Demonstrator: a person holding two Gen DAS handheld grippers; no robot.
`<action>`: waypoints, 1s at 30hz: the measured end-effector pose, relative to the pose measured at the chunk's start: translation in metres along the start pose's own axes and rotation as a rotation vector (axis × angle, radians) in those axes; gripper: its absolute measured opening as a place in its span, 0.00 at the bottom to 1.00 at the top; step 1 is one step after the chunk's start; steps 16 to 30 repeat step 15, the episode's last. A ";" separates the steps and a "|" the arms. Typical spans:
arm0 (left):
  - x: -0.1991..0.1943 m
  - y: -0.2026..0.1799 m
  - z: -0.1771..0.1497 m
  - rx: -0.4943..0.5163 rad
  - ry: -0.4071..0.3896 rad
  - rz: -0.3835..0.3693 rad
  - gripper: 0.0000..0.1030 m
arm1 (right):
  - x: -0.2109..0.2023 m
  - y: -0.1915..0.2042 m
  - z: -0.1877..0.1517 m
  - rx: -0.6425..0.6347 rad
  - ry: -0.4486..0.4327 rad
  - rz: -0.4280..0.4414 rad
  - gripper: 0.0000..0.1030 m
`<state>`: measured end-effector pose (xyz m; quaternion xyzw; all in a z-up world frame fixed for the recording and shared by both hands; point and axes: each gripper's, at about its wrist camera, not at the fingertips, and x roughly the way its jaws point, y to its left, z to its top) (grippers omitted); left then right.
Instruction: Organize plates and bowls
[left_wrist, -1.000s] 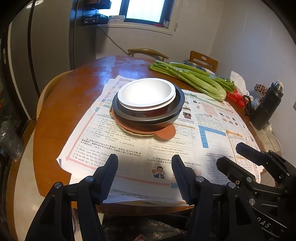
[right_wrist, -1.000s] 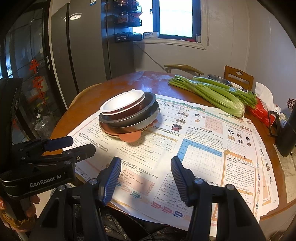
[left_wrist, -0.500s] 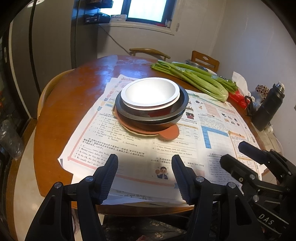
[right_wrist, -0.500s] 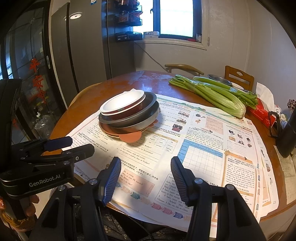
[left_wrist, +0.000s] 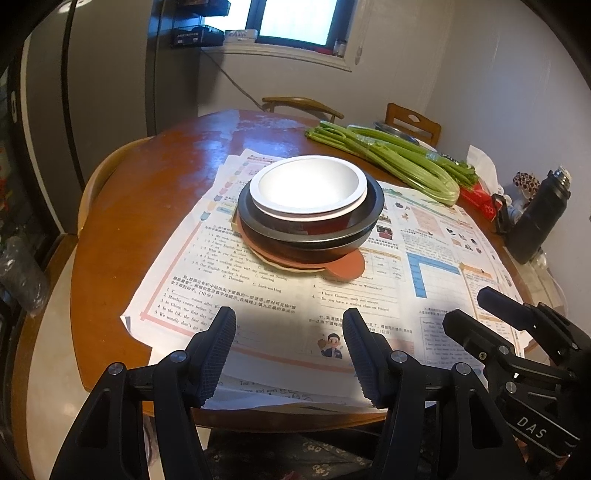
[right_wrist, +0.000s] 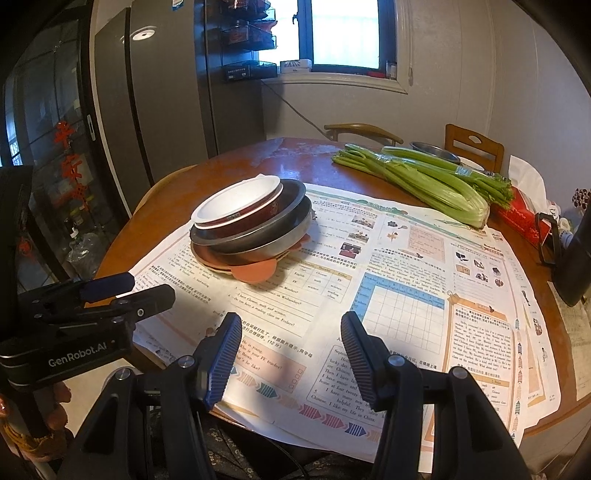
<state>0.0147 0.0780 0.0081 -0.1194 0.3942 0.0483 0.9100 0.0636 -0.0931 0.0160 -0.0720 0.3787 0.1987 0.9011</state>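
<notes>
Two tools are in view, and both hold nothing. The left tool (left_wrist: 289, 326) has its jaws partly apart, with only printed paper showing in the gap between them. The right tool (right_wrist: 291, 330) stands the same way, jaws partly apart and empty, above the paper sheets (right_wrist: 402, 280) at the near edge of the bench (right_wrist: 155, 218). Neither tool touches any dish; both are well apart from the stack.

Further out, near the middle of the bench, is the stack of dishes (left_wrist: 308, 210). A white bowl (left_wrist: 308, 184) sits on top, inside a dark red bowl (right_wrist: 255, 218), which rests in grey metal plates (right_wrist: 266, 236). Under these lies an orange plate (left_wrist: 345, 264) with a round tab that sticks out toward the tools. In the right view the upper dishes sit a little tilted, not fully level.

As a judgement, the nesting seems mostly done, since no loose plate or bowl lies on the sheets. What may be left is to straighten the tilted dishes, or to carry the stack away; the pictures do not tell which.

Beyond the stack lie celery stalks (left_wrist: 391, 158), and a dark flask (left_wrist: 535, 218) stands at the right edge.
</notes>
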 end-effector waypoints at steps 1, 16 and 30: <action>0.000 0.001 0.000 0.000 0.001 0.000 0.60 | 0.001 -0.001 0.000 0.001 0.005 0.000 0.54; -0.003 0.023 0.045 0.011 -0.049 -0.001 0.60 | 0.016 -0.018 0.012 0.025 0.020 -0.029 0.54; -0.003 0.023 0.045 0.011 -0.049 -0.001 0.60 | 0.016 -0.018 0.012 0.025 0.020 -0.029 0.54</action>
